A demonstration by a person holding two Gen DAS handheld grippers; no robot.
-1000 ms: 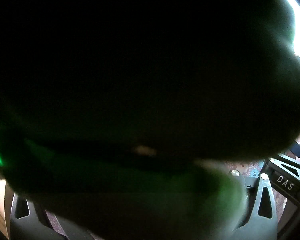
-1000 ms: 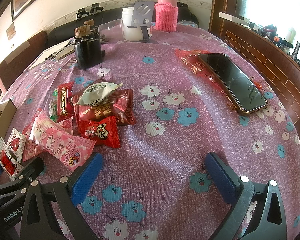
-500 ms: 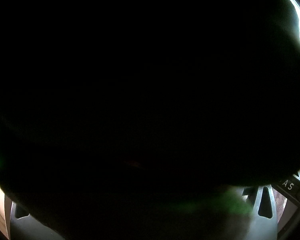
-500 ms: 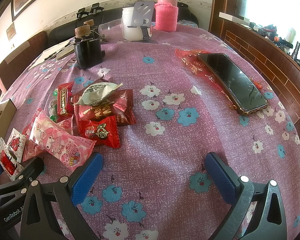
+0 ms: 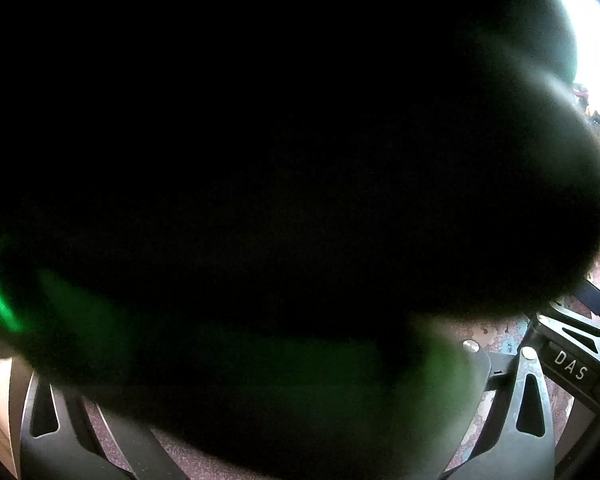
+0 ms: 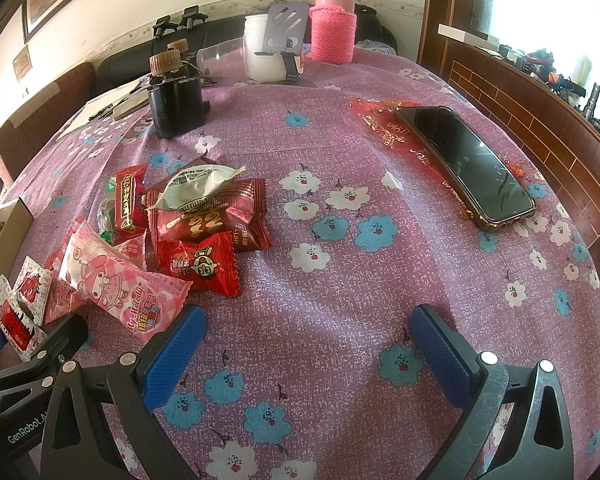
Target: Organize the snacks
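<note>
I see a table w/ purple floral cloth [image 6: 340,280]. Landmark: the phone [image 6: 466,162], lying flat on a red wrapper [image 6: 380,120]. Well left of phone, a snack pile [image 6: 188,224] w/ a pink packet [image 6: 124,288] at its near-left. Beyond phone to the left: black stand [image 6: 176,104], white tub [image 6: 266,50], pink-sleeved flask [image 6: 334,20], clear cup on its side [image 6: 220,58].

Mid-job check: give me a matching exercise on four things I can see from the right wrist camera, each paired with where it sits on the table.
Things:
1. Dark-screened smartphone
2. Pink knit-sleeved flask
3. Pink cartoon-print snack packet
4. Black box with cork-topped bottles

Places:
A. far edge, upright
B. near left, beside the right gripper
C. right side, on red wrapper
D. far left of centre

Pairs: 1-C, 2-A, 3-B, 4-D
</note>
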